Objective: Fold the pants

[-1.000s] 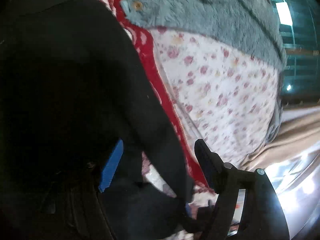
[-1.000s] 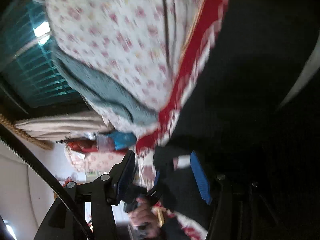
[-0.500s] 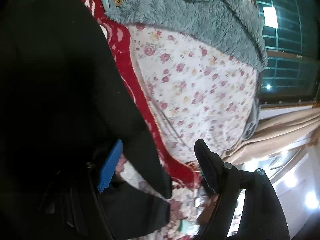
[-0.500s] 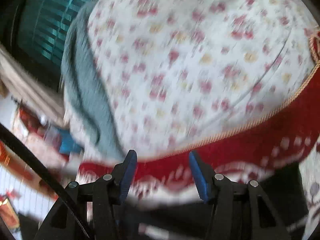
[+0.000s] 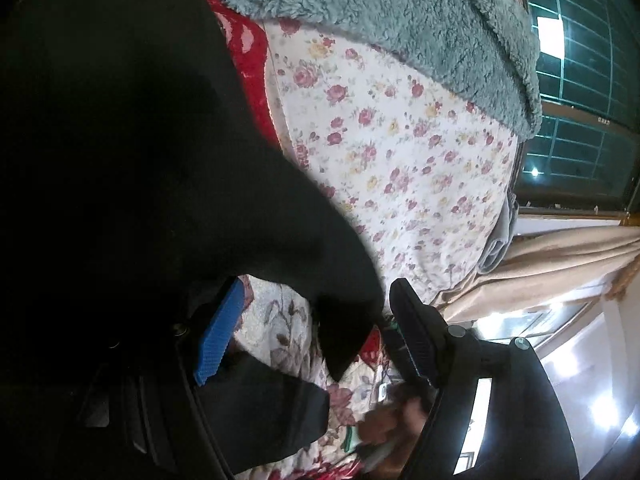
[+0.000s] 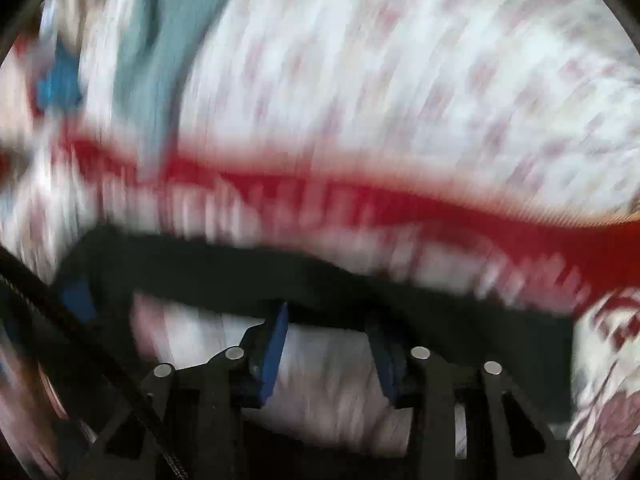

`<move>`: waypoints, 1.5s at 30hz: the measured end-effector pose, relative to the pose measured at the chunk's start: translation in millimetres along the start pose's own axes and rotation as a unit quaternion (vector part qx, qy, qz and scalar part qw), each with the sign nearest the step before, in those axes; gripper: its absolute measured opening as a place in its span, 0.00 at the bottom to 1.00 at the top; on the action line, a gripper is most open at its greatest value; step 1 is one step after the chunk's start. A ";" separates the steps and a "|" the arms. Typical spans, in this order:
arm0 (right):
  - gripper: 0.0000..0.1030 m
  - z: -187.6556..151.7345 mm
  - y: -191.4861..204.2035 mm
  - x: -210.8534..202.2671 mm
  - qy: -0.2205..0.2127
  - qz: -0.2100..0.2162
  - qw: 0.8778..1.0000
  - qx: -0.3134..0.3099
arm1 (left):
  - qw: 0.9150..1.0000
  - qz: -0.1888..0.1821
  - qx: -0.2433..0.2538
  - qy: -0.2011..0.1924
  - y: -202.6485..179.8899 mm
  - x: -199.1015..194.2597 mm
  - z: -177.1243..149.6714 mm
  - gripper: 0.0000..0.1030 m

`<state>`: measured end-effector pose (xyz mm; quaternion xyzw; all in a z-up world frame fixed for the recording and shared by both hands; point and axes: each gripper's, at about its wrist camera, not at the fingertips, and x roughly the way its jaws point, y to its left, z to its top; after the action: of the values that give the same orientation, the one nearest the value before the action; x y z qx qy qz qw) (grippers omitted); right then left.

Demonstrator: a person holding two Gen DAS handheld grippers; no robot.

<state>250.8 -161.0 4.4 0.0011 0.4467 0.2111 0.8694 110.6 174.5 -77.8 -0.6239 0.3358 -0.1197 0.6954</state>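
Note:
The black pants (image 5: 120,152) fill the left half of the left wrist view and lie on a floral bedspread (image 5: 400,152). My left gripper (image 5: 316,320) is open, and a point of the black cloth hangs between its blue-padded fingers (image 5: 220,332) without being pinched. In the blurred right wrist view the pants (image 6: 280,272) run as a dark band just ahead of my right gripper (image 6: 328,316). It is open, with its fingertips at the cloth's near edge.
A grey-green fleece garment (image 5: 400,20) lies at the far side of the bed. A red patterned border (image 6: 400,208) runs beside the pants. A window with bars (image 5: 580,80) and a beige curtain (image 5: 560,264) stand beyond the bed. A hand (image 5: 396,420) shows at the lower edge.
The right gripper has let go of the pants and swung fast toward the bed surface, now blurred and low by the cloth's edge. The left view has shifted slightly; its gripper stays open.

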 end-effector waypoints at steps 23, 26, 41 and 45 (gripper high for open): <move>0.51 5.5 -179.8 19.7 0.031 -0.066 0.983 0.167 | 1.000 0.003 -0.011 0.002 5.5 1.9 1.0 0.73; 0.51 30.1 -186.9 32.1 0.034 -0.095 0.983 0.156 | 1.000 0.006 -0.006 0.002 4.9 2.9 0.3 0.73; 0.50 -18.3 -233.7 80.3 0.061 0.108 0.929 0.349 | 1.000 0.015 -0.003 0.007 4.6 10.4 0.2 0.73; 0.45 -8.6 -230.8 88.0 0.040 0.106 0.924 0.366 | 1.000 0.022 0.007 0.011 3.6 15.9 2.8 0.73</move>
<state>373.7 -340.4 -113.1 0.3578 0.5244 0.1237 0.7627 123.3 168.0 -86.3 -0.6103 0.3566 -0.1134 0.6982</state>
